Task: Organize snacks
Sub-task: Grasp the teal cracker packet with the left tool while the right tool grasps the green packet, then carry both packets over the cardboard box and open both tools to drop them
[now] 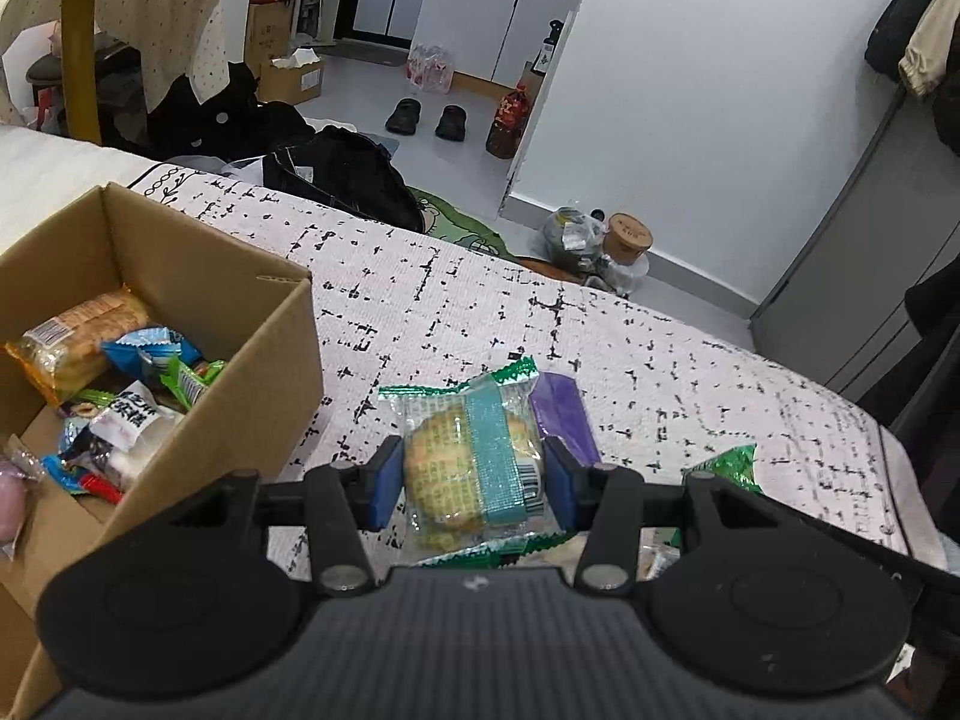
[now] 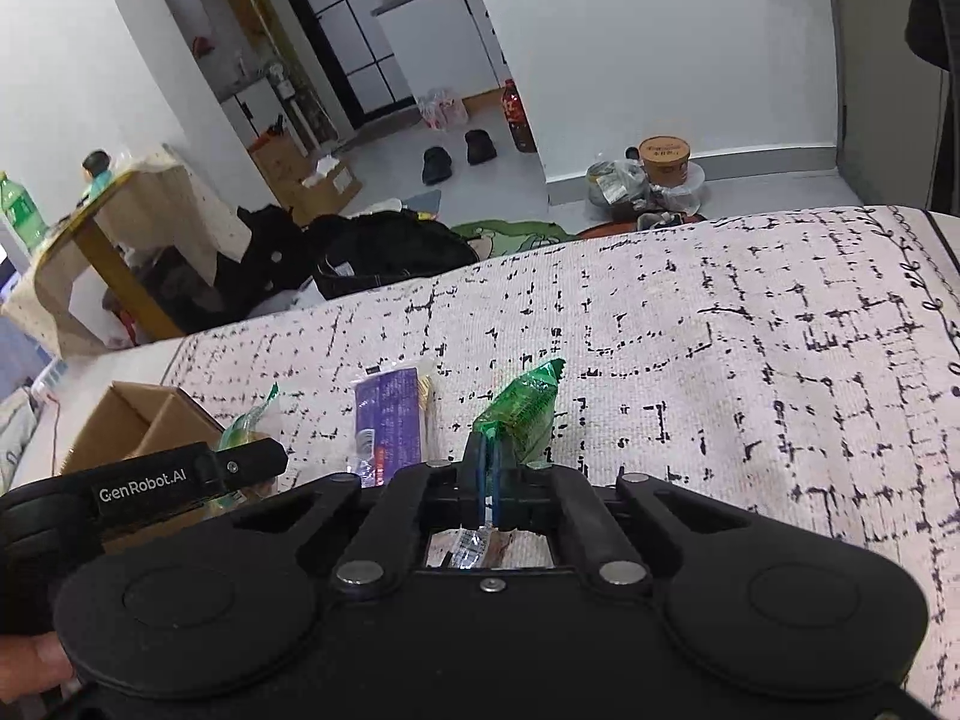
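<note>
Nearby, purple packet [image 1: 564, 414] behind left gripper [image 1: 474, 489] clamping pastry pack [image 1: 474, 468]; right gripper [image 2: 487, 468] pinching green packet [image 2: 528, 408].

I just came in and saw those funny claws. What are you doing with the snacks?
A person is sorting snacks with a gripper in each hand. The left gripper has its jaws closed on a wrapped cake, beside the box that already holds other snacks. The right gripper pinches a green packet by one end. A purple packet still lies on the patterned cloth.
</note>
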Demonstrator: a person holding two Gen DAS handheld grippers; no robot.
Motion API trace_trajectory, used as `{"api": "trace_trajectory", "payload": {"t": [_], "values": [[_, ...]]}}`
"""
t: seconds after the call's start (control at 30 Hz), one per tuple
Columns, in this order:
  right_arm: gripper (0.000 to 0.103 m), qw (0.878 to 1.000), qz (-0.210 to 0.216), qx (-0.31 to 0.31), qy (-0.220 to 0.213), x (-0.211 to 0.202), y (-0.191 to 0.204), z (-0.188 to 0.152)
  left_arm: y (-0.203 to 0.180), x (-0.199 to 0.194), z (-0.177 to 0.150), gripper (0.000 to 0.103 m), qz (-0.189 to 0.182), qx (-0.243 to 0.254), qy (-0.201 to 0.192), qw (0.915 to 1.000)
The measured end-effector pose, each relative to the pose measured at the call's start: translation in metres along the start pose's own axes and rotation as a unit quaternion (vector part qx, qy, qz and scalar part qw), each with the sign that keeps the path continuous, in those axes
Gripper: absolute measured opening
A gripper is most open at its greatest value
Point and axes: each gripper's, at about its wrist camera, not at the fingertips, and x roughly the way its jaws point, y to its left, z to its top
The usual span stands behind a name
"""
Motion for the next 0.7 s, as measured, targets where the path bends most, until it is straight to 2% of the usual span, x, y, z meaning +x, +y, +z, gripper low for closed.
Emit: {"api": "trace_trajectory", "payload": {"t": [0.17, 0.4, 0.7], "values": [[0.001, 1.000, 0.005, 0.009, -0.013, -0.012, 0.000, 0.001, 0.003, -0.016, 0.001, 0.048, -0.014, -0.005, -0.007, 0.9999], [0.001, 0.999, 0.030, -0.008, -0.034, -0.026, 0.024, 0.010, 0.012, -0.046, 0.008, 0.048, -0.029, -0.013, -0.014, 0.9994], [0.001, 0.994, 0.083, -0.048, -0.053, -0.034, 0.071, 0.021, 0.047, -0.082, 0.024, 0.048, -0.009, -0.034, -0.037, 0.9987]]}}
